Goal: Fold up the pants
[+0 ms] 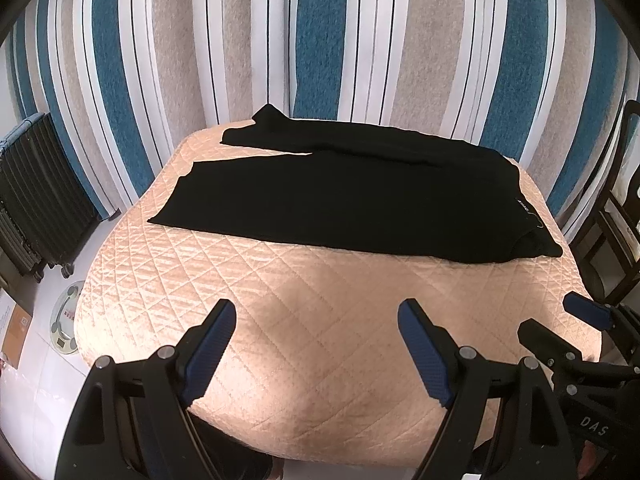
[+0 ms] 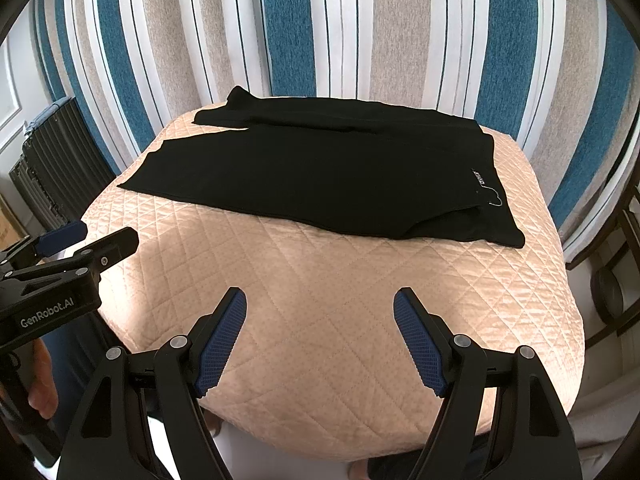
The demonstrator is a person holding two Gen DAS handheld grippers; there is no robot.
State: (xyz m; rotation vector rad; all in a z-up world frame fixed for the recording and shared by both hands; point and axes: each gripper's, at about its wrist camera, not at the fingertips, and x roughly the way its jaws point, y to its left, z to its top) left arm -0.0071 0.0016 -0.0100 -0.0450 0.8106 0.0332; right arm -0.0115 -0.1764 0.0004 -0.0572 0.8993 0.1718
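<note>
Black pants (image 1: 344, 204) (image 2: 320, 176) lie flat across the far half of a pink quilted table top (image 1: 312, 320) (image 2: 320, 280). The waist, with a small white label, is at the right; both legs run to the left, spread apart at the ends. My left gripper (image 1: 316, 312) hovers open over the near part of the quilt, short of the pants, with nothing between its fingers. My right gripper (image 2: 320, 300) is open too, also over bare quilt on the near side. Each gripper shows at the edge of the other's view.
A blue, white and grey striped curtain (image 1: 320, 40) hangs right behind the table. A dark ribbed suitcase (image 1: 36, 184) stands on the floor at the left, with a round glass scale (image 1: 66, 320) nearby. A dark wooden chair (image 1: 616, 216) stands at the right.
</note>
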